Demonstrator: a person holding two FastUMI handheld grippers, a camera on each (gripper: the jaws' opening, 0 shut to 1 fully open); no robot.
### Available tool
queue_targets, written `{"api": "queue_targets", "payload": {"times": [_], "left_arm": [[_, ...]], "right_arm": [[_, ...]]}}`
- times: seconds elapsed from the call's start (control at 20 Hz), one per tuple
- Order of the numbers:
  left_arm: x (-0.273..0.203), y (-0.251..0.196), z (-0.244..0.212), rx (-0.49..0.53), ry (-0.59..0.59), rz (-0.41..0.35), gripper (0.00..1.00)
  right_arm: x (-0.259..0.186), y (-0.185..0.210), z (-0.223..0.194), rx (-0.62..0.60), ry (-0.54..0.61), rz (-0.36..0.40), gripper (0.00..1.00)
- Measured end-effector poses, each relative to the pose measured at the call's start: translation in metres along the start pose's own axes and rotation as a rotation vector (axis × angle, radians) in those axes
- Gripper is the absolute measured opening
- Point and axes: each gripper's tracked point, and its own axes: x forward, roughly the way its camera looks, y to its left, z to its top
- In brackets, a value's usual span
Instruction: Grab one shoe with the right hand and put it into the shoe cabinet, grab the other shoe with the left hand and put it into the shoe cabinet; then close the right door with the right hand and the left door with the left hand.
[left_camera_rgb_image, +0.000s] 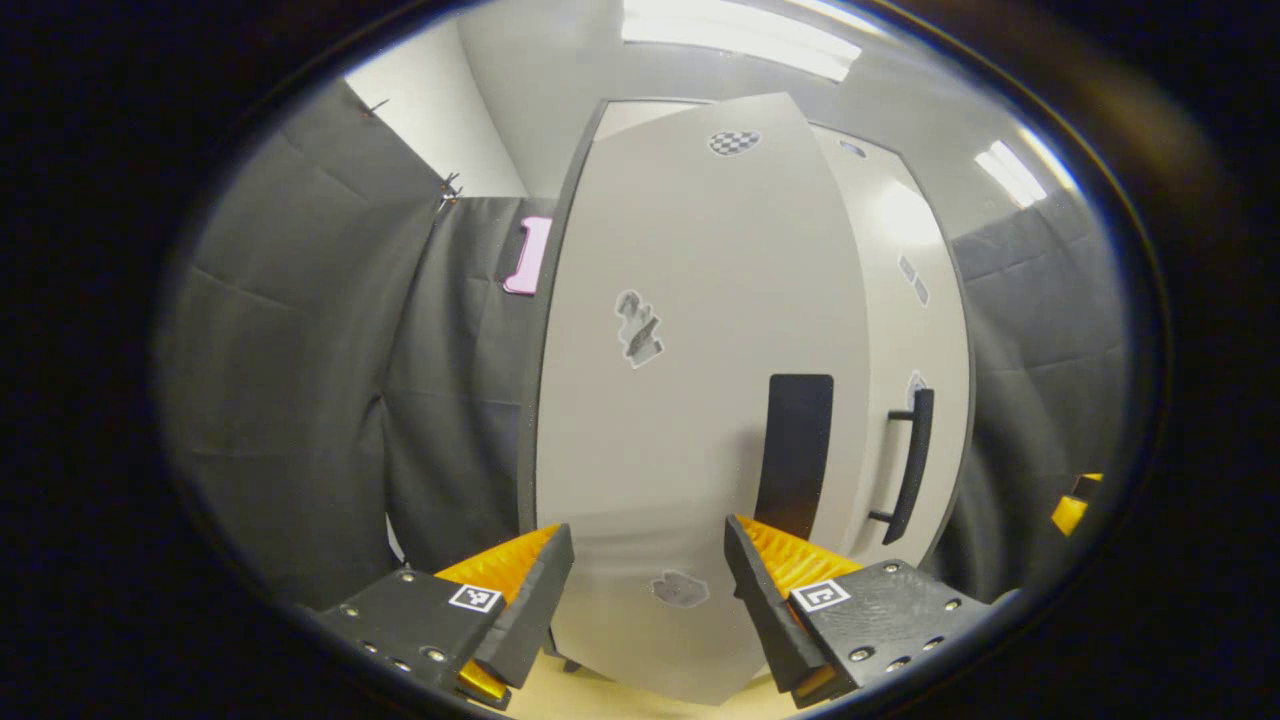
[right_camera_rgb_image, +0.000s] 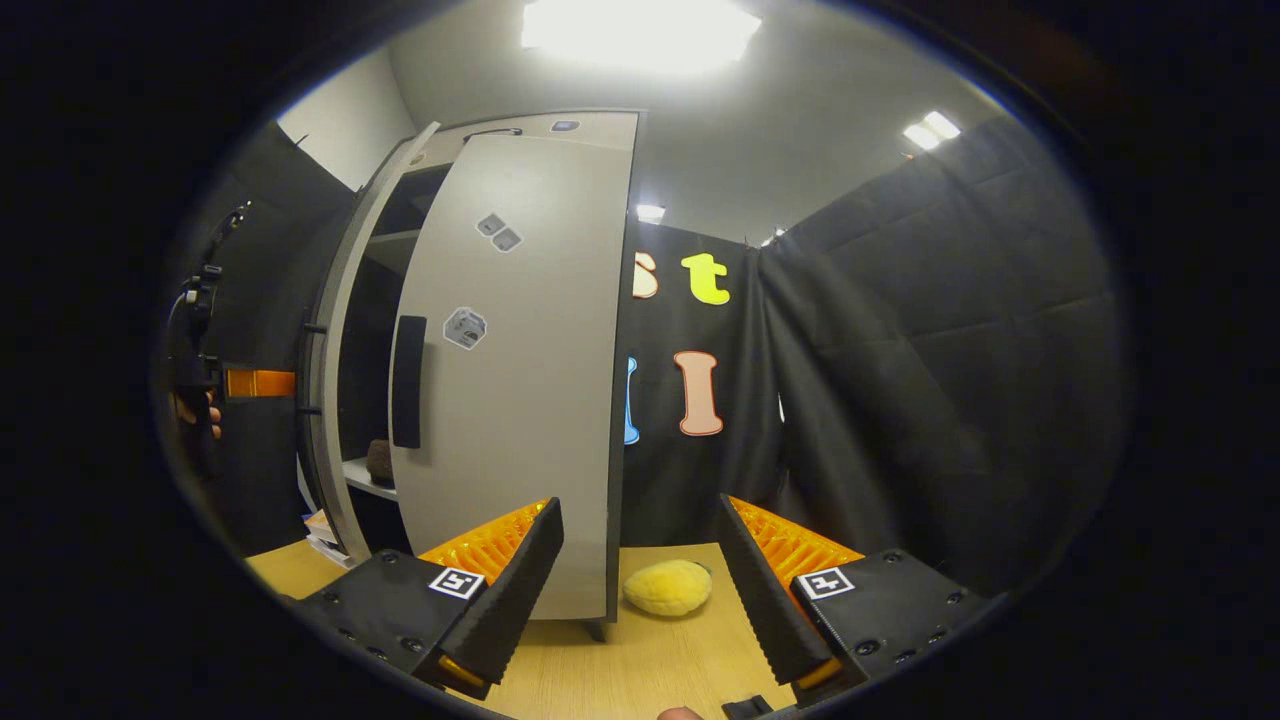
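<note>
Right now the biggest thing is the shoe cabinet. It is tall and pale grey, and it stands on a wooden table inside the booth with dark cloth walls.

In the left gripper view the left door is very close and faces the camera. It has a flat black handle and some small grey stickers on it. Just past its edge is the right door, with a black bar handle sticking out.

In the right gripper view the right door stands partly open, and the left door is swung out too. Between them you can see the dark inside with pale shelves. One shoe, small and dark brown, sits on a low shelf in there. I cannot tell where the other shoe is.

The left gripper is right in front of the left door. Its two fingers are spread apart and hold nothing. The door panel fills the gap between them, but I cannot tell if they touch it.

The right gripper hangs over the table near the foot of the cabinet. Its fingers are spread wide too, with nothing in them.

A round yellow fluffy thing lies on the table beside the cabinet, between the right gripper's fingers but farther off.

Far off at the left edge of the right gripper view, a hand holds the other gripper by the left door.
</note>
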Motion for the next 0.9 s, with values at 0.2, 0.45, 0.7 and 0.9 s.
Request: {"api": "queue_targets", "payload": {"times": [0.2, 0.45, 0.7, 0.9], "left_arm": [[0.000, 0.003, -0.002, 0.033, 0.000, 0.003, 0.94], [-0.026, 0.022, 0.003, 0.064, -0.002, 0.020, 0.94], [-0.072, 0.046, 0.006, 0.127, -0.006, 0.056, 0.94], [-0.115, 0.056, 0.009, 0.153, -0.011, 0.078, 0.94]], "right_arm": [[0.003, 0.008, 0.002, 0.011, -0.001, 0.019, 0.97], [-0.010, 0.025, 0.018, 0.029, -0.031, 0.061, 0.97], [-0.033, 0.036, 0.029, 0.027, -0.058, 0.087, 0.97], [-0.051, 0.039, 0.032, 0.027, -0.068, 0.094, 0.97]]}}
